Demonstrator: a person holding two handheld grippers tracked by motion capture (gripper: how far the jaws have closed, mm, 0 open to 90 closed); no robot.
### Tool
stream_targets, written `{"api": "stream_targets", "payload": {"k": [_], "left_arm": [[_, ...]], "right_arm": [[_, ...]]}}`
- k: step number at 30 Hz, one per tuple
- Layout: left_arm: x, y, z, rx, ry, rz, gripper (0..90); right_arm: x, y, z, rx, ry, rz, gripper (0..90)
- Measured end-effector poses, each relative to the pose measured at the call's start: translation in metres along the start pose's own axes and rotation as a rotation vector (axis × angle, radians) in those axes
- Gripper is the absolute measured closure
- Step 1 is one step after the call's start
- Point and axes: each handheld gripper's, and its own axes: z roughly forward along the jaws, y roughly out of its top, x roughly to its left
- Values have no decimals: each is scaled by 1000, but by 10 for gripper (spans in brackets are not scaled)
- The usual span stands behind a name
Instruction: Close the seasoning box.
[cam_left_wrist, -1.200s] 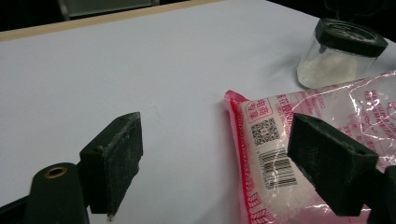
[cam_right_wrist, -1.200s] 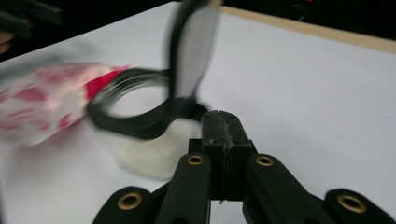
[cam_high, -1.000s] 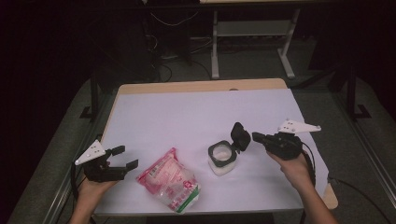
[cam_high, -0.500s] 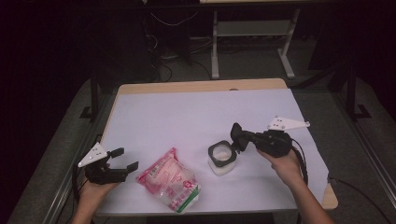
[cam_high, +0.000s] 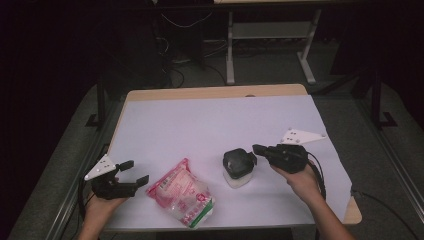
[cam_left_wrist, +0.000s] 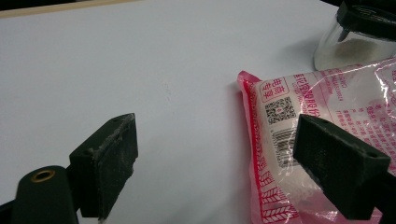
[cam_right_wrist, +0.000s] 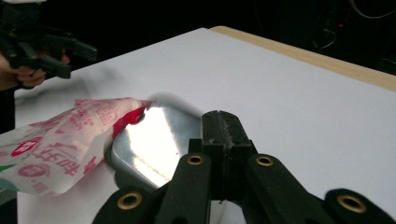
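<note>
Right gripper sits at the jar's three o'clock, jaws pinched together on the black lid of the jar. Left gripper, jaws wide and empty, waits at nine o'clock of the pink bag, nearer it; the bag's long axis runs eleven-to-five.

A white-topped table with a wooden edge stands on grey carpet. At twelve o'clock, a pale metal frame and tangled cables sit in darkness.
</note>
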Motion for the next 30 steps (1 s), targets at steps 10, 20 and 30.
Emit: {"api": "stream_targets", "payload": {"k": [10,20,30], "left_arm": [[-1,-2,-2,12,8,-1,136],[1,-9,-8,15,24,-10,136],[-1,-10,-7,21,26,3,136]], "right_arm": [[-19,-21,-22,17,-73,55,856],[-28,-46,-33,52,-149,114,588],[-29,-80,-50,31,-220,167,279]]}}
